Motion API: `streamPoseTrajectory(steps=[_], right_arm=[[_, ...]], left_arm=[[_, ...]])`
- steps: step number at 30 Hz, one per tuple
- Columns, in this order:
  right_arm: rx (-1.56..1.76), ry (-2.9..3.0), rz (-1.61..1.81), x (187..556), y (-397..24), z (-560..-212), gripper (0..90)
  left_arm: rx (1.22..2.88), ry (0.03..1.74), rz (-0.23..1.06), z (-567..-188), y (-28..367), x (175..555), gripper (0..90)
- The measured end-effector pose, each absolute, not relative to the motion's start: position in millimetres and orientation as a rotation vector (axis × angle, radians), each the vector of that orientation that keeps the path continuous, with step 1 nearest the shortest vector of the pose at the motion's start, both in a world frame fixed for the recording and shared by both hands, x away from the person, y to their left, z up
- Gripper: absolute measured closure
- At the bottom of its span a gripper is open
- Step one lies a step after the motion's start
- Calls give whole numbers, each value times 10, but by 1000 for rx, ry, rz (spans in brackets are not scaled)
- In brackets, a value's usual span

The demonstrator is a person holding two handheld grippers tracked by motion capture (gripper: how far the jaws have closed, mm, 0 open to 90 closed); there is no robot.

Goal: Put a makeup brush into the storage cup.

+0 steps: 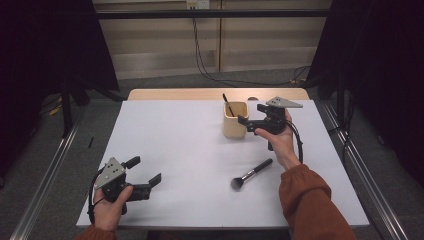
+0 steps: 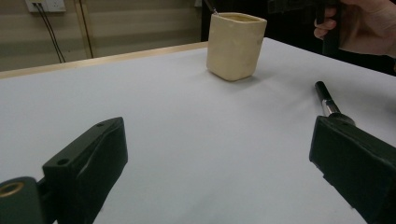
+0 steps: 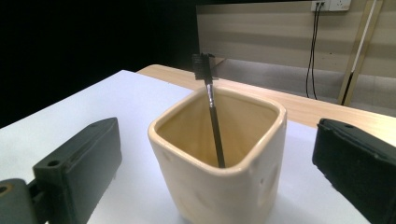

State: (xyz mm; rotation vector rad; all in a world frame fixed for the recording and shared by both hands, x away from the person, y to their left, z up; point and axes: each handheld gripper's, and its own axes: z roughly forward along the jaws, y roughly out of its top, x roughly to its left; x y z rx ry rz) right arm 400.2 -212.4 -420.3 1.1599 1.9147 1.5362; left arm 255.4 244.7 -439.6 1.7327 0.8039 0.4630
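A cream square cup (image 1: 235, 120) stands at the back of the white table (image 1: 175, 135), with a thin black spoolie brush (image 1: 227, 106) leaning inside it. My right gripper (image 1: 251, 114) hovers just right of the cup, open, with nothing in its jaws. In the right gripper view the cup (image 3: 224, 186) and the spoolie brush (image 3: 212, 107) sit straight ahead of the right gripper (image 3: 217, 128), between its spread jaws. A black-handled makeup brush (image 1: 251, 175) lies on the table nearer the front. My left gripper (image 1: 146, 170) rests open at the front left, empty.
In the left gripper view the cup (image 2: 236, 44) stands far ahead of the left gripper (image 2: 217, 126), the makeup brush's handle (image 2: 327, 100) pokes out behind the right-hand jaw, and the other hand (image 2: 364, 28) is beyond. Cables hang on the back wall. Dark curtains flank the table.
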Motion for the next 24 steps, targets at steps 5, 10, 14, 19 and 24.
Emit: streamPoseTrajectory(steps=[5,10,14,19,24], right_arm=[[1161,1917,1549,3925,-2192,-4216,0],[1164,1891,1516,3808,-2265,-4216,0],[1163,1896,1493,3708,-2311,-4202,0],[1163,1887,1465,3577,-2393,-4209,0],[1152,1883,1467,3422,-2457,-4242,0]], left_arm=[[1725,810,469,-4394,2456,2546,44],[1729,801,470,-4392,2454,2540,43],[1728,797,475,-4388,2442,2538,42],[1728,792,471,-4389,2439,2543,43],[1728,792,470,-4388,2435,2543,43]])
